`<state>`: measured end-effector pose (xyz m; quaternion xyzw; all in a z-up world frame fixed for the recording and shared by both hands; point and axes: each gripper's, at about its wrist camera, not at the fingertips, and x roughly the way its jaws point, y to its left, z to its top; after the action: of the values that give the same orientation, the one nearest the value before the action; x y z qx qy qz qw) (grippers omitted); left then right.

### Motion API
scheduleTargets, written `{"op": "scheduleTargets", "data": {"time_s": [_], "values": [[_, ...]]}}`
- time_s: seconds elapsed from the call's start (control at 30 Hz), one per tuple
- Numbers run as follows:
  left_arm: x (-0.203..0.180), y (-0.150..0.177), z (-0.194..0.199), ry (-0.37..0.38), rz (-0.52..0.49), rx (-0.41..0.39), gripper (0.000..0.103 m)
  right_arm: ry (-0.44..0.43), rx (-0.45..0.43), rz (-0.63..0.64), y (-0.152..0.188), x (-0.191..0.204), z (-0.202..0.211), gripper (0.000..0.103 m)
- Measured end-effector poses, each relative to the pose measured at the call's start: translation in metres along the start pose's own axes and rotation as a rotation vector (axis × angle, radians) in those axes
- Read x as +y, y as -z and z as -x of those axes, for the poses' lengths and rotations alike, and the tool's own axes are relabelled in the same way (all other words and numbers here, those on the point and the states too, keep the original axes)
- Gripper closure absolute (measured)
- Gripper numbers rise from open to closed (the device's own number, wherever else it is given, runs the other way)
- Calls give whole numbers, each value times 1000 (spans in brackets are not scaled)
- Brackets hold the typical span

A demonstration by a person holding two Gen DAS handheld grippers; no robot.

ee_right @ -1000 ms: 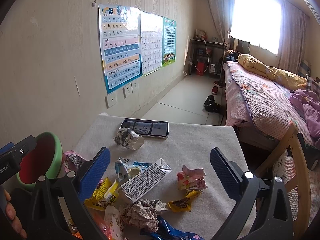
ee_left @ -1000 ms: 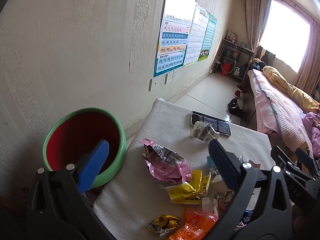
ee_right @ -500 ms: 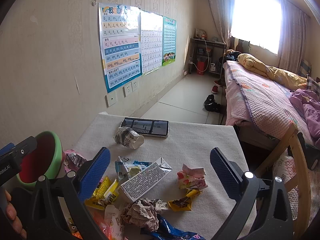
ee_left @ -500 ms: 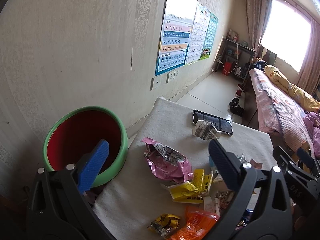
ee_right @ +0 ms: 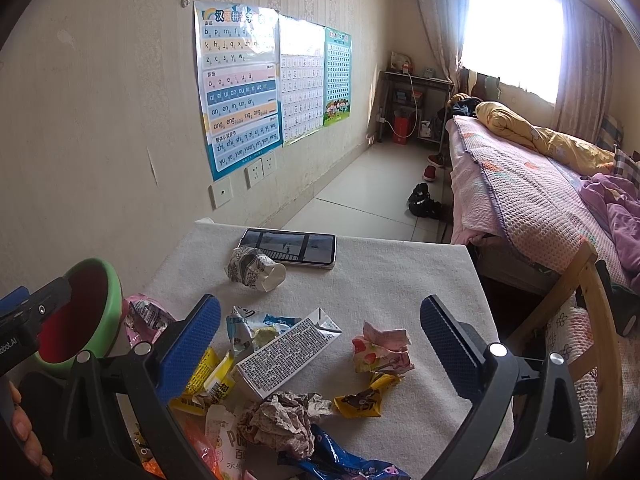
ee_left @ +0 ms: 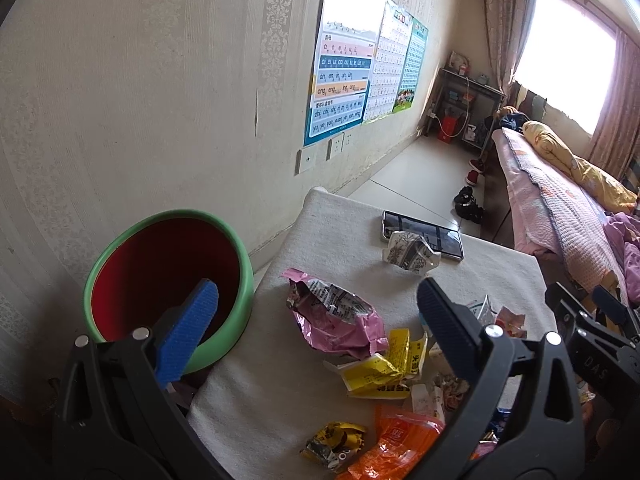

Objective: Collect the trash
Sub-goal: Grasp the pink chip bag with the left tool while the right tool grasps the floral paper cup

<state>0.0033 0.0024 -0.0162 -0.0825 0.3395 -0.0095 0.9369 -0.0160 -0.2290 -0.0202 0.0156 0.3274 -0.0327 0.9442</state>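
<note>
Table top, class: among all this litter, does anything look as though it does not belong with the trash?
Yes: a smartphone lies flat at the table's far end, screen lit. A crumpled paper cup on its side seems to touch its near edge. Everything else there is wrappers and cartons, so it risks being swept up.

Crumpled wrappers litter the bench (ee_right: 400,272): a pink bag (ee_left: 340,320), yellow packets (ee_left: 380,368), an orange packet (ee_left: 396,444), and a flattened white carton (ee_right: 286,352). A green bin (ee_left: 168,280) with a red inside stands at the bench's left edge, seemingly empty.

Patterned wall (ee_right: 100,100) with charts (ee_right: 240,96); bed (ee_right: 532,192) (sunlit) beside window (ee_right: 516,28).
</note>
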Motion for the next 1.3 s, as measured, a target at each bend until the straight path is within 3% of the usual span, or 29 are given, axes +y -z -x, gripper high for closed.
{"op": "scheduleTargets", "data": {"time_s": [0.3,0.43,0.63,0.7,0.87,1.0,1.1,1.2,1.3], "values": [[4,12,-52,142,26,135,12,-40,92,11,10,0,-13,7],[1,15,-97,115,21,293,22,-52,103,17,10,1,-15,7],[4,31,-148,111,106,481,22,-70,127,12,10,-2,-20,7],[4,37,-153,119,118,507,23,-81,139,6,11,-3,-22,7],[5,36,-147,157,140,489,45,-151,162,-3,8,-5,-28,7],[5,32,-131,161,99,456,48,-296,177,-17,-18,-11,-48,10],[9,33,-112,159,87,424,48,-357,197,53,-43,-4,-84,11],[15,36,-95,165,102,410,48,-436,291,146,-62,13,-132,24],[22,41,-78,163,110,394,48,-423,343,212,-74,32,-175,29]]}}
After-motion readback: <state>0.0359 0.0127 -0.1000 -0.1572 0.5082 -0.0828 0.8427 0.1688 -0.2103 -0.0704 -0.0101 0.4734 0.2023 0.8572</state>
